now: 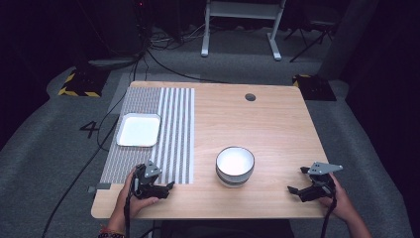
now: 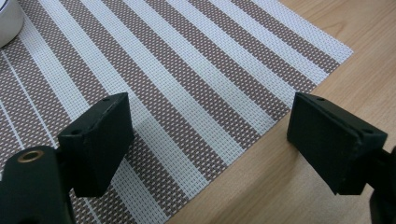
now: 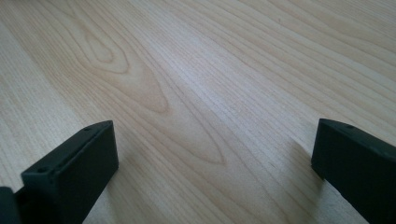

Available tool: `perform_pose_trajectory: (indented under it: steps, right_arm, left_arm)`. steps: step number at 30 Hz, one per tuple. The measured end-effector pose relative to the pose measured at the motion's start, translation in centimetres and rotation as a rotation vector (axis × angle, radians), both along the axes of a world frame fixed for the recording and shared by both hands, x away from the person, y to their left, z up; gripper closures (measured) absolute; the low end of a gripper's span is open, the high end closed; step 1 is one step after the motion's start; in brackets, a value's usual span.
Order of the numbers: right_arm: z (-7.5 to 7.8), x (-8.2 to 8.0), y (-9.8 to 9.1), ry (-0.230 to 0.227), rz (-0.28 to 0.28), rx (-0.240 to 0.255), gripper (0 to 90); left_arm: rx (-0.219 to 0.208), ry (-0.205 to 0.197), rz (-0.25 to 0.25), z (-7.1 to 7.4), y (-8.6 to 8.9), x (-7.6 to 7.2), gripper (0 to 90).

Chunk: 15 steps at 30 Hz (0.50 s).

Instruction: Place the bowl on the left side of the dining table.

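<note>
Left gripper (image 1: pixel 171 186) low over striped mat (image 1: pixel 173 129) corner, apart; right gripper (image 1: pixel 295 179) apparently resting on table (image 1: pixel 277 124), apart.

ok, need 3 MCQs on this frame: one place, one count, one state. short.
1. Where does the white square tray sit?
A on the striped mat
B on bare wood
C inside the bowl

2. How many dishes are on the table?
A one
B two
C four

3. How do the left gripper jaws stand?
A shut on the mat
B shut on the bowl
C open, nothing between them

Key: 1 A, the tray lies on the mat's left part. 2 B, tray plus bowl. 3 C, the left gripper view shows the jaws wide apart over the mat corner.
</note>
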State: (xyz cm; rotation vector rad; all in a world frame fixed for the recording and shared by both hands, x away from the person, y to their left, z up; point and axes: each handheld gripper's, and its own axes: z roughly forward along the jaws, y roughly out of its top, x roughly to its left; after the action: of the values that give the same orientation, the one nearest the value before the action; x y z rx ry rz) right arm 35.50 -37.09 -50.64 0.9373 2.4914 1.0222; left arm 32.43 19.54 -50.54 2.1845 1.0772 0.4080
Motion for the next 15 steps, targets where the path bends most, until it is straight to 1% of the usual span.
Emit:
perform_pose_trajectory:
  steps: [15]
  right_arm:
    - [0.0,0.04,0.03,0.002,-0.001,0.005,0.4]
  left_arm:
    - [0.003,-0.004,-0.009,0.02,0.04,0.08,14.4]
